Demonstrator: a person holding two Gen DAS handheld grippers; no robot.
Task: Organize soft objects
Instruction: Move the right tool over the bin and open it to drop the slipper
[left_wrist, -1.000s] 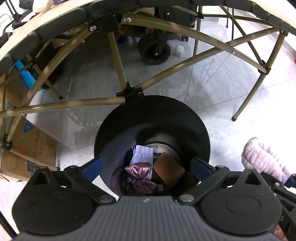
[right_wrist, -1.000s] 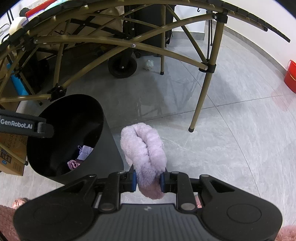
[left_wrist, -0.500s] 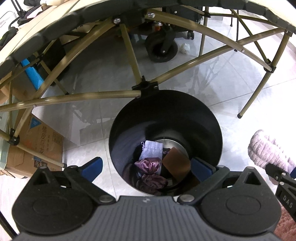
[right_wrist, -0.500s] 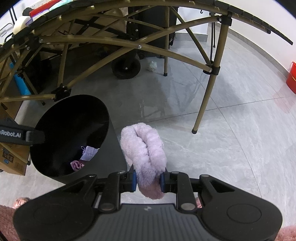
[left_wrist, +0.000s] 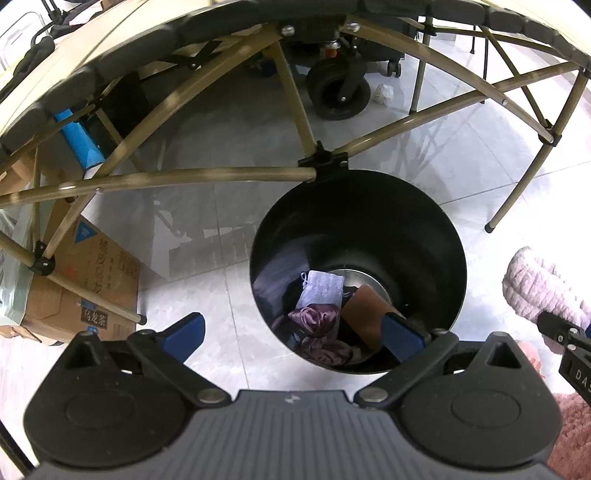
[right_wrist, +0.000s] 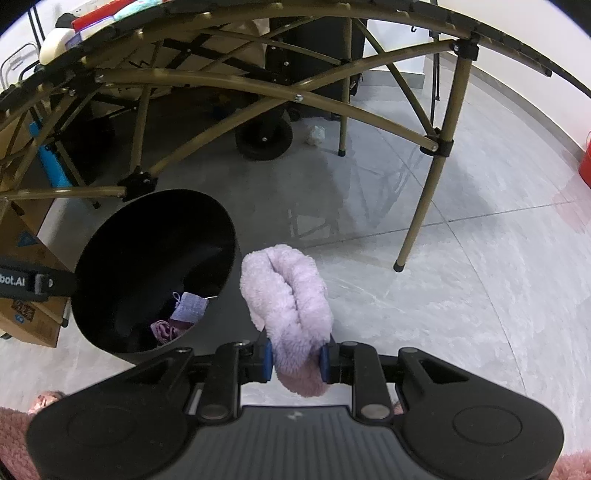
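**Fluffy roll held beside the bin**

The lilac fluffy roll (right_wrist: 286, 306) is pinched between the pads of the right gripper (right_wrist: 295, 360), folded double and standing up from the jaws. It hangs over bare floor just right of the black bin (right_wrist: 110, 251), apart from the rim.

The bin sits on the floor with its mouth open. Inside lie a pale lilac pouch (left_wrist: 321, 288), a crumpled plum satin piece (left_wrist: 314, 317) and a brown flat item (left_wrist: 369, 310); a metal disc shows at the bottom. Much of the inside is dark and hard to read.

The left gripper (left_wrist: 291, 332) hovers above the bin's near rim, fingers (left_wrist: 184, 332) spread wide with nothing between them.

A tan folding frame (left_wrist: 184, 173) crosses close behind the bin, one black joint touching or just over the far rim. To the right the grey tiled floor (right_wrist: 461, 295) is open as far as a frame leg. A cardboard box (left_wrist: 88, 291) stands left of the bin, a black wheel (right_wrist: 264, 138) farther back, and pink fuzzy sleeves show at the lower corners.
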